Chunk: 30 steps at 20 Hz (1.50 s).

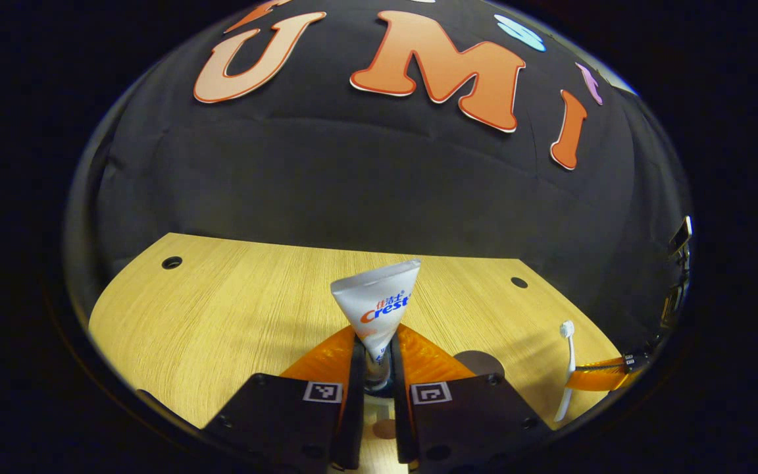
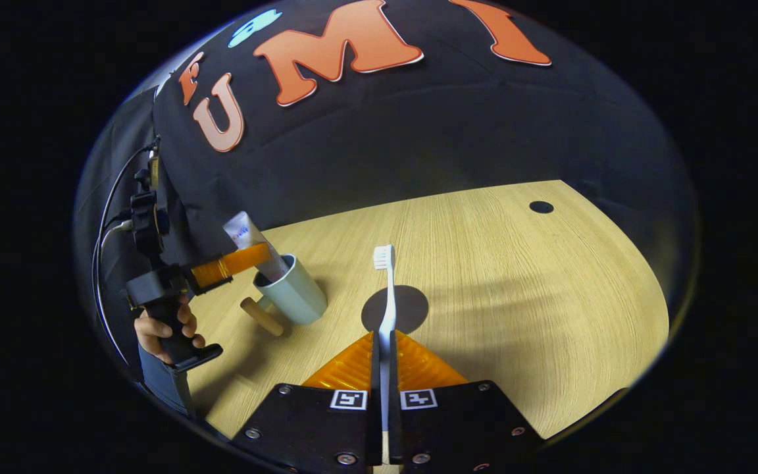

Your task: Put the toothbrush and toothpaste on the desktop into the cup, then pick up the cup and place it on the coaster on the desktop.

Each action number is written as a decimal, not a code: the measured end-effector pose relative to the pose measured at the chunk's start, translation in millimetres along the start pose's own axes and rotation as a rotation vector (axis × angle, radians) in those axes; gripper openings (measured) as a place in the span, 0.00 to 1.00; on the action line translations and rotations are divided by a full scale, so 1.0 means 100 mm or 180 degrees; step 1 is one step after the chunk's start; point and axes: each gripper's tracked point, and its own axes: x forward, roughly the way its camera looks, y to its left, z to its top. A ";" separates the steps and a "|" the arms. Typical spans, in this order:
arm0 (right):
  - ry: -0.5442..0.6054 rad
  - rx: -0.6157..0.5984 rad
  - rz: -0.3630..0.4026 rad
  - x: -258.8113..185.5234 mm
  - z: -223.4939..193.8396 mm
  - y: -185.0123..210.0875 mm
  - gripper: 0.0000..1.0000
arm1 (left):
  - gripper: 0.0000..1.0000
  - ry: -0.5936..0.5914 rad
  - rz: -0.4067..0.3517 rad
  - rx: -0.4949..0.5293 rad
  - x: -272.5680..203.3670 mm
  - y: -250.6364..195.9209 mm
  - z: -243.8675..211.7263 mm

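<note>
— Any writing to read?

— The toothpaste (image 1: 379,306) is a white tube with a brand mark printed in blue and red. Square black-and-white tags (image 1: 322,392) sit on the gripper body.

— Start left of the coaster (image 2: 395,308).

— Farthest left of it, a hand (image 2: 165,332) grips the left gripper (image 2: 231,263), which pinches the tube partway up. The tube leans, its lower end inside the pale green cup (image 2: 293,293). The cup stands on the desktop (image 2: 517,276) just left of the coaster, its wooden handle (image 2: 262,316) pointing away from it.

— And at the coaster?

— The right gripper (image 2: 384,342) is clamped on the white toothbrush (image 2: 387,289), held upright, bristles on top, in front of the dark round coaster.
</note>
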 end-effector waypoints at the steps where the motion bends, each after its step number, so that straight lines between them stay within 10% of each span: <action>1: -0.0029 -0.0011 0.0020 0.00 0.01 0.01 0.05 | 0.30 -0.0006 -0.0006 0.0025 -0.02 -0.01 -0.01; 6: -0.0201 -0.0020 0.0095 0.01 0.08 0.03 0.04 | 0.41 -0.0179 -0.0033 0.0146 -0.17 -0.07 0.11; 7: -0.0250 -0.0020 0.0121 0.01 0.09 0.04 0.04 | 0.63 -0.0231 -0.0030 0.0158 -0.23 -0.08 0.18; 11: -0.0533 -0.0076 0.0217 -0.04 0.32 0.13 0.04 | 0.93 -0.0394 0.0002 0.0184 -0.50 -0.06 0.29; 30: -0.1776 -0.0488 0.0888 0.31 1.31 1.24 0.04 | 0.99 -0.1149 0.0351 0.0607 -1.62 0.18 0.30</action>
